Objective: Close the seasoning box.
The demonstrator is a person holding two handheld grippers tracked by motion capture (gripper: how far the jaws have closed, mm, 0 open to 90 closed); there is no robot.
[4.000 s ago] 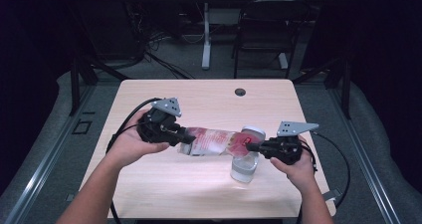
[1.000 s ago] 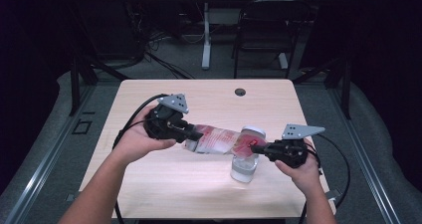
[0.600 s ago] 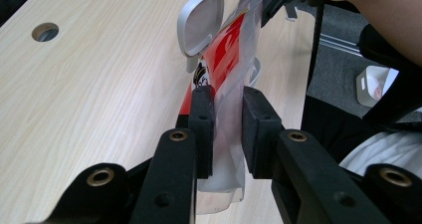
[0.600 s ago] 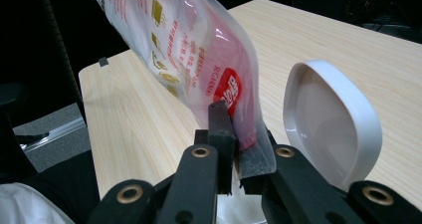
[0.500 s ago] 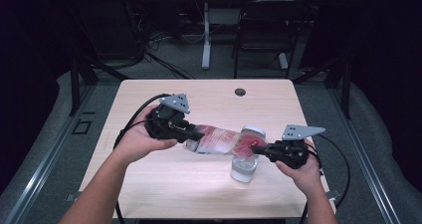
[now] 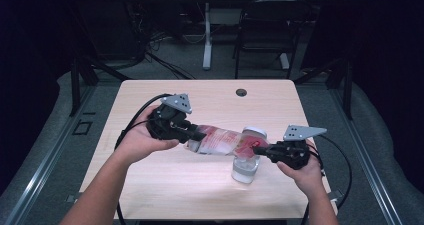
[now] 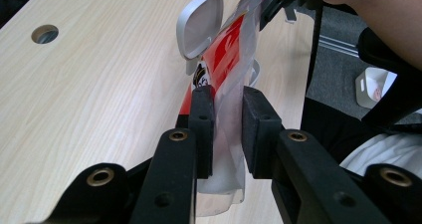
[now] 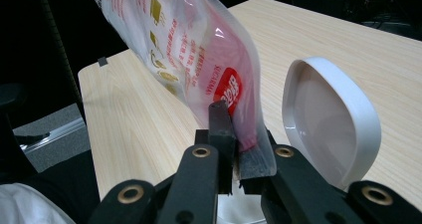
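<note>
Since four seconds ago, the left gripper sits higher and the right gripper lower, tilting the pouch. On the table, mid-frame, both grippers are clamped on the red-and-clear pouch's ends, held above the white-lidded jar at centre-right.

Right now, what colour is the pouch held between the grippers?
The pouch is clear plastic with red print, best seen in the left gripper view.
</note>
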